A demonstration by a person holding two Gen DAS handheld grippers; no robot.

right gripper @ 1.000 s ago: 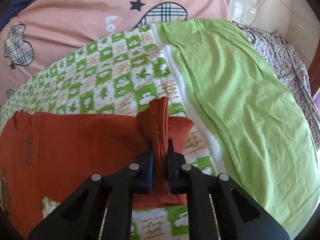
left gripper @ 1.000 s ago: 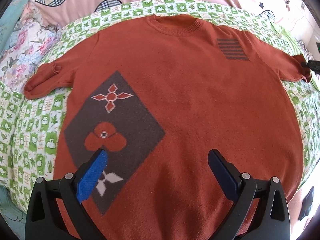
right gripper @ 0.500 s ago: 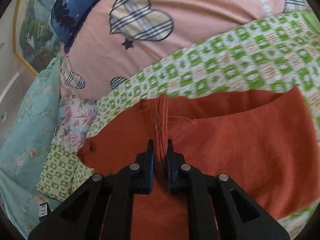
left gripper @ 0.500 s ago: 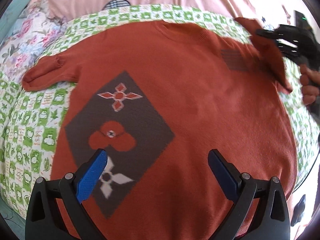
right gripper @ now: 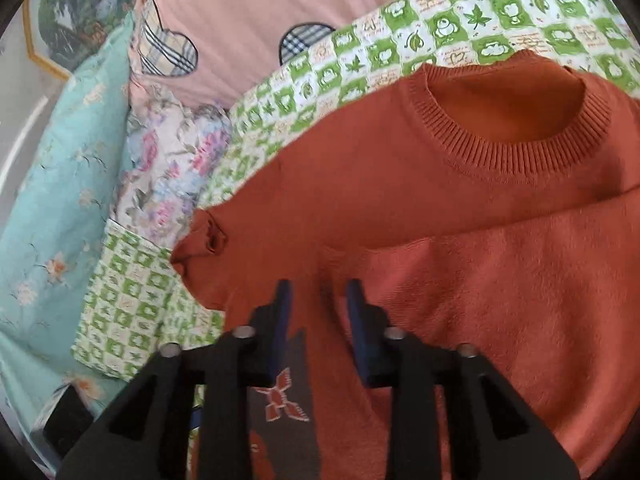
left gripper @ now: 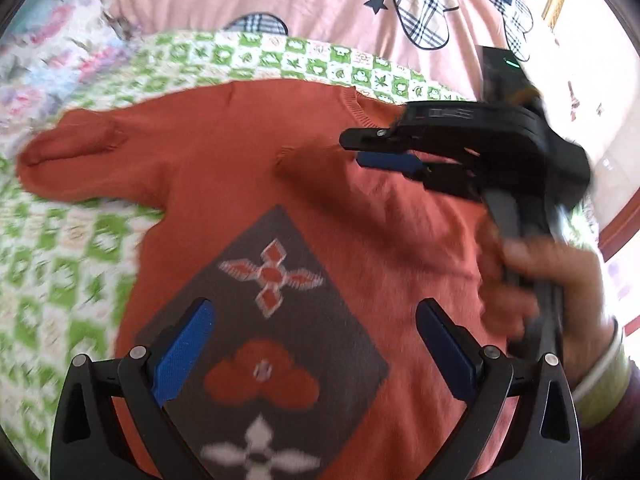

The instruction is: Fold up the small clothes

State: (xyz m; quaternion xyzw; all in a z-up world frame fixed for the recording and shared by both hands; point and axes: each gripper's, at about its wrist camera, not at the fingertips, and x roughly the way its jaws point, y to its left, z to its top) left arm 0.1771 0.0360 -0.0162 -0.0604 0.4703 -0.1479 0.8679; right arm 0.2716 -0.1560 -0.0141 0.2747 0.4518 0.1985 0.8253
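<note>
You won't find any text you can actually read here. The right gripper [left gripper: 384,148] carries embossed lettering on its black top face, but it is too blurred to make out. The green-checked sheet [right gripper: 460,28] has small printed marks in its pale squares, too tiny to decipher.

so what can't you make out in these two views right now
- Sweater hem: cut off at the bottom edge of the left wrist view, behind the left claw.
- Its chest stripe patch: hidden in both views under the folded-over sleeve.
- Blanket print: motion-blurred in the left wrist view.
</note>
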